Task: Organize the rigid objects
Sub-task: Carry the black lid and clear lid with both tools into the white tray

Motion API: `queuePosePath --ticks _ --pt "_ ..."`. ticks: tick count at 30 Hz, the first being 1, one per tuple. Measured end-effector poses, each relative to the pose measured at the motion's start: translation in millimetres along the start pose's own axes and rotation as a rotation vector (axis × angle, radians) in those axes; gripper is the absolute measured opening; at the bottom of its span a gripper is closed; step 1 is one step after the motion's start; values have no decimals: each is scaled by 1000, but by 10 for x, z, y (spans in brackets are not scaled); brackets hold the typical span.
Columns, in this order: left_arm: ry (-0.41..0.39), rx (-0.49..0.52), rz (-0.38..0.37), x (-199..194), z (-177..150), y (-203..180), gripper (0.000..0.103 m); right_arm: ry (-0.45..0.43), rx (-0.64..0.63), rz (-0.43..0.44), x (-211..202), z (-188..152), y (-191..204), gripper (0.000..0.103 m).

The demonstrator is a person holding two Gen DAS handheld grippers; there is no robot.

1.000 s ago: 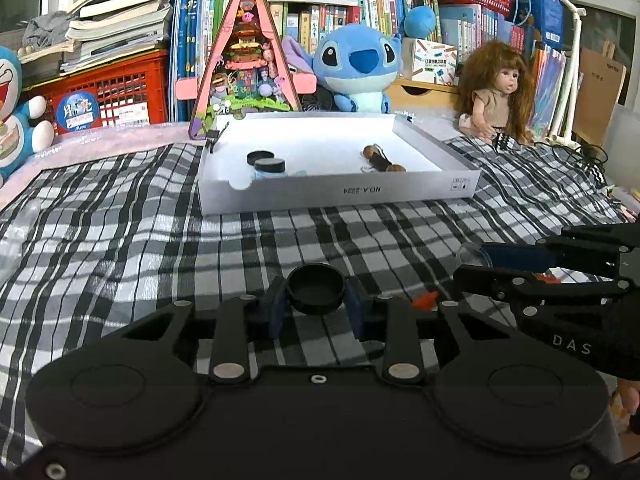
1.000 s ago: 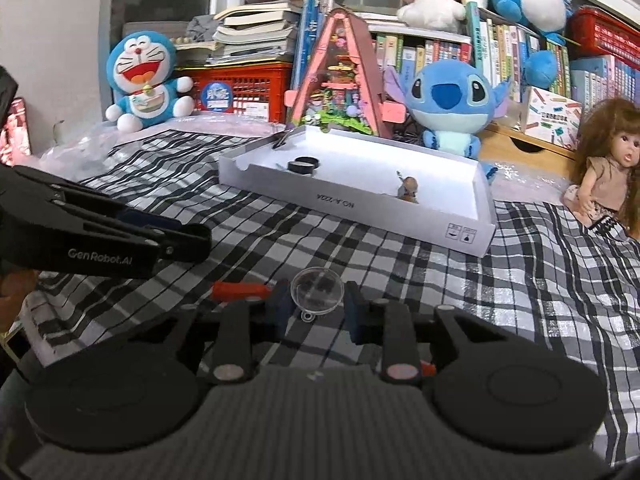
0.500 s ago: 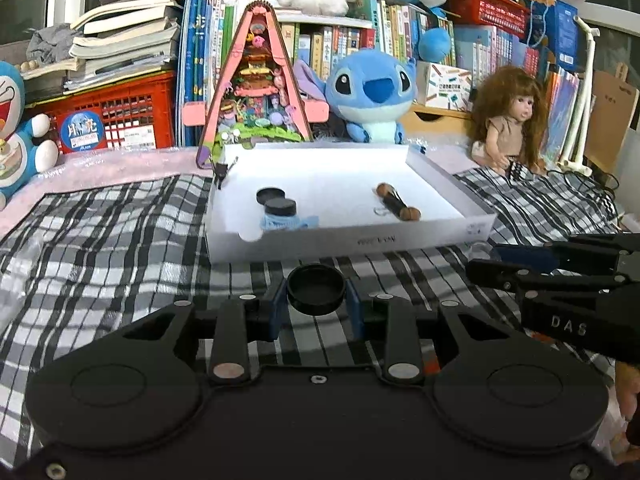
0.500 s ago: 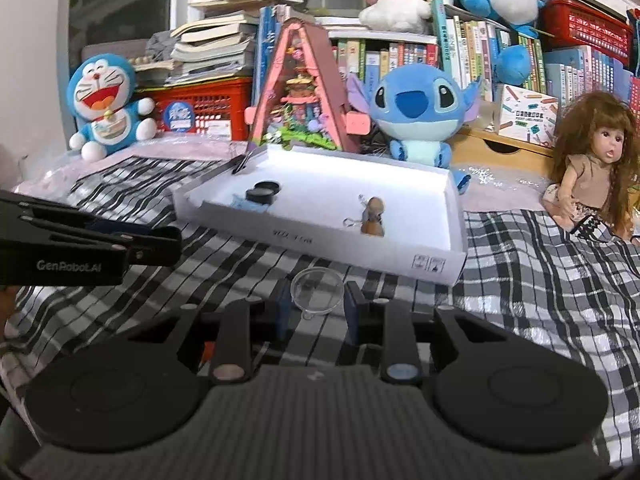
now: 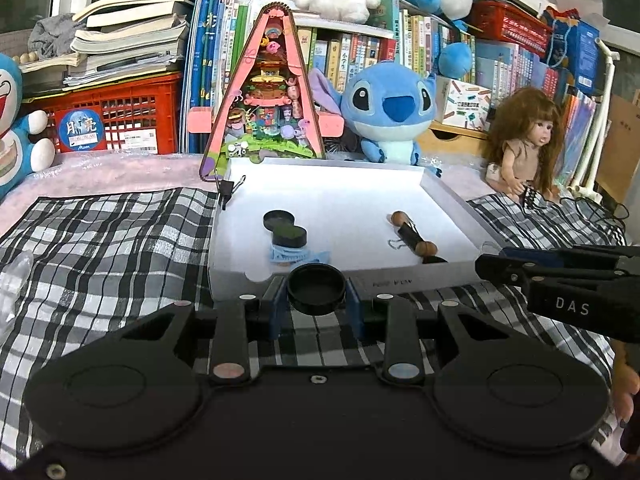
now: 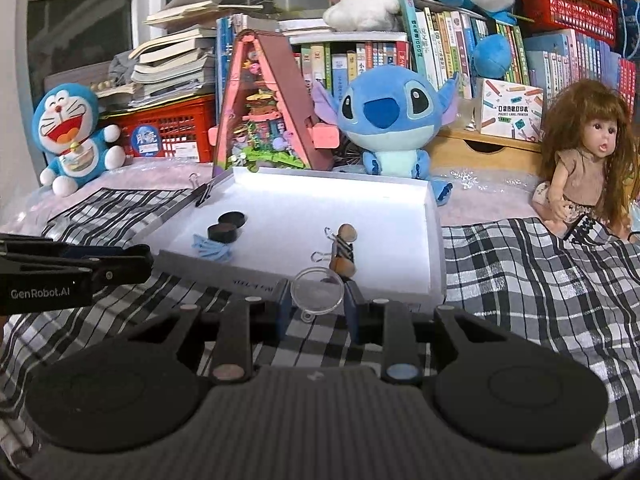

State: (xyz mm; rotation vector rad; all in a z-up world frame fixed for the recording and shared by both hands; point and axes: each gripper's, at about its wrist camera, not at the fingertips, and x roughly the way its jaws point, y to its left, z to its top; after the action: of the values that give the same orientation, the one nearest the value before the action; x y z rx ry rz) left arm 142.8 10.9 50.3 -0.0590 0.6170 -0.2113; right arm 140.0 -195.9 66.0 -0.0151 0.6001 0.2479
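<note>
The left gripper [image 5: 316, 306] is clamped on a black round cap [image 5: 316, 289] and the right gripper [image 6: 317, 308] on a clear round lid [image 6: 317, 291], both held just short of the white tray's [image 5: 452, 200] near wall above the checked cloth [image 5: 112, 240]. Inside the tray lie two black caps [image 5: 285, 229], a blue ruffled piece [image 5: 298, 255] and wooden pegs with binder clips [image 6: 343, 249] (one more clip [image 6: 203, 194] grips the far-left corner). Behind stand a blue plush [image 6: 386, 120], a pink triangular playhouse [image 5: 266, 96] and a doll [image 6: 582, 160].

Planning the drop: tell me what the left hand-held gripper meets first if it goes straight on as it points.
Probably the near wall of the white tray, just ahead of the left hand-held gripper and its black cap; depth is unclear.
</note>
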Motion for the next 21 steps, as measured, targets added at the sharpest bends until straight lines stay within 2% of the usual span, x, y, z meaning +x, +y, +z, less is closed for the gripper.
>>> queuePosePath --ticks 21 --pt "18 -22 53 439 214 -8 30 24 81 -25 367 179 -149 33"
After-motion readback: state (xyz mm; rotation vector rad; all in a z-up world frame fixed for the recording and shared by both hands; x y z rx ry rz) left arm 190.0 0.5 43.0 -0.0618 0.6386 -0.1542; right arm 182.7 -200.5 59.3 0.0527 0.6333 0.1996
